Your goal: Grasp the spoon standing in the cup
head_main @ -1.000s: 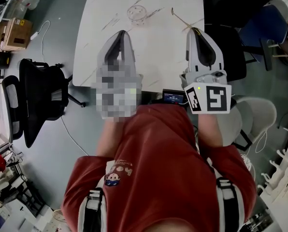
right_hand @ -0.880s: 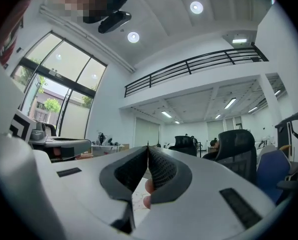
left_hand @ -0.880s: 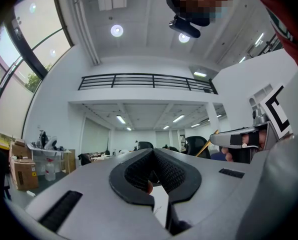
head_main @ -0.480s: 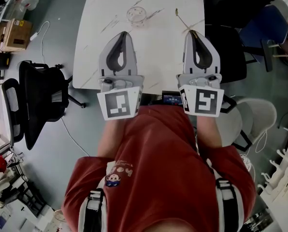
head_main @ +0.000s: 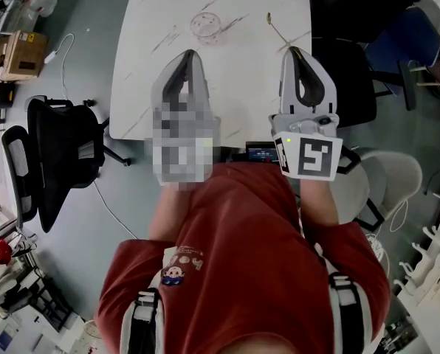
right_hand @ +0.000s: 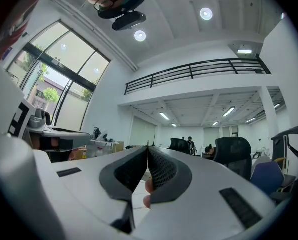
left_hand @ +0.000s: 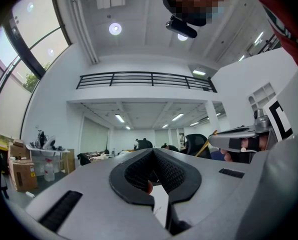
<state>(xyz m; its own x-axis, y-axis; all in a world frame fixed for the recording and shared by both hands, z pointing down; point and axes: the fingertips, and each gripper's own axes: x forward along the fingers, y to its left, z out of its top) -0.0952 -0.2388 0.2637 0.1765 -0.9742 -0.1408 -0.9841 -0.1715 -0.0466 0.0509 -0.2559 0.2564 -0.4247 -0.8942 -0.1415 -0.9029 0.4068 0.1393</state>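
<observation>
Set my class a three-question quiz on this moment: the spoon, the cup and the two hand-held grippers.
1. True or false: the thin golden spoon stands in the clear glass cup.
2. Which gripper holds the spoon? A) left gripper B) right gripper C) neither
3. Fill in: the left gripper's jaws are ____, with nothing between them.
Key: 1 false, the spoon is out of the cup and sticks out from the gripper's tips over the white marbled table; 2 B; 3 shut.
</observation>
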